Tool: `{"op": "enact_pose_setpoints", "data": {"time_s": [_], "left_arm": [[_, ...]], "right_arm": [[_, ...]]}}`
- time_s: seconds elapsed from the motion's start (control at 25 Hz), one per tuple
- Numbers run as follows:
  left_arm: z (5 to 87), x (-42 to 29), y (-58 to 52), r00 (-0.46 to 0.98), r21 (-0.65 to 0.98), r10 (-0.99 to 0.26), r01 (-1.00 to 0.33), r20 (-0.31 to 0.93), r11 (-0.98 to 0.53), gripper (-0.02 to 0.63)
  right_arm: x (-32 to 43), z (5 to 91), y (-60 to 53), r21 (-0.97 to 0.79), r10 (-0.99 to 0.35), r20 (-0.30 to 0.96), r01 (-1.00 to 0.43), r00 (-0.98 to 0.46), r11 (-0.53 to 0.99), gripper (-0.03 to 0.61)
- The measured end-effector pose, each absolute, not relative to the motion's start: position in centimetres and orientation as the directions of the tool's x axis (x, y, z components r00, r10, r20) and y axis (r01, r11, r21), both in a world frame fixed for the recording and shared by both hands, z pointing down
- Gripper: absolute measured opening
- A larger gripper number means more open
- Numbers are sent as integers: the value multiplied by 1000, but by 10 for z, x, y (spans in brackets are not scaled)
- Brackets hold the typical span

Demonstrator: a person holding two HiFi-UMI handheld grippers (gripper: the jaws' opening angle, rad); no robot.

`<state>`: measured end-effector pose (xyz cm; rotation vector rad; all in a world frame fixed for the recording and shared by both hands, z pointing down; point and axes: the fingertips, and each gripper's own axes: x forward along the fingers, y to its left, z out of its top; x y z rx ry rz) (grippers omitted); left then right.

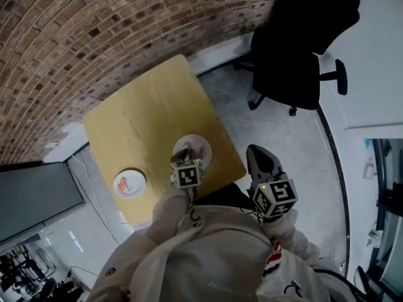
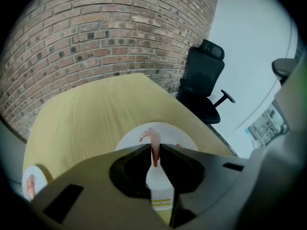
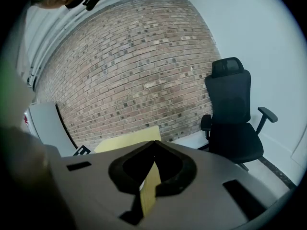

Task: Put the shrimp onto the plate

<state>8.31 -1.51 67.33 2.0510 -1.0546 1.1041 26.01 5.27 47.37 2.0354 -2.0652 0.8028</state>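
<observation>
Brickwork of the wall (image 1: 94, 30) fills the far left of the scene, and in front of it stands the pale wooden worktop (image 1: 145, 118), with a black office chair (image 1: 289, 61) on the grey floor to the far right. At the near edge of the head view are the person's light sleeves, one arm to each tool. Two white plates lie on the worktop, well apart. The plate (image 2: 172, 134) on the near right lies directly under the left tool, and a second plate (image 1: 140, 180) at the near left corner already carries a small orange piece (image 1: 124, 184) that looks like another shrimp. The left tongs (image 2: 154, 150) point steeply down and are pinching the shrimp (image 2: 152, 139), a thin pink-red piece clamped by its lower end so that its curled tip sticks out past the tips, over the middle of the near-right plate. Whether it touches the plate I cannot tell. A small red speck (image 2: 178, 146) shows on that plate beside the tongs, too small to name. The right tongs (image 3: 154, 143) are off the worktop's near right edge, pressed together with nothing between them. By my reading the task is late but unfinished: the shrimp is gripped and placed over a plate, and what remains is to lower it, spread the tongs and lift clear.
</observation>
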Motion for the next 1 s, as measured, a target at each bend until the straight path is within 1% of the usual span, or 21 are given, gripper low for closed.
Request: {"op": "enact_pose_setpoints", "data": {"time_s": [0.36, 0.72, 1.0], "left_arm": [[683, 95, -21, 350, 126, -352, -842, 868, -525, 61], [692, 100, -13, 345, 158, -292, -843, 892, -514, 63], [692, 101, -10, 343, 156, -278, -836, 897, -526, 74]], "right_arm": [[272, 482, 54, -282, -882, 465, -957, -70, -73, 25], [276, 486, 53, -287, -878, 473, -955, -68, -80, 25], [276, 485, 54, -288, -880, 470, -955, -73, -74, 25]]}}
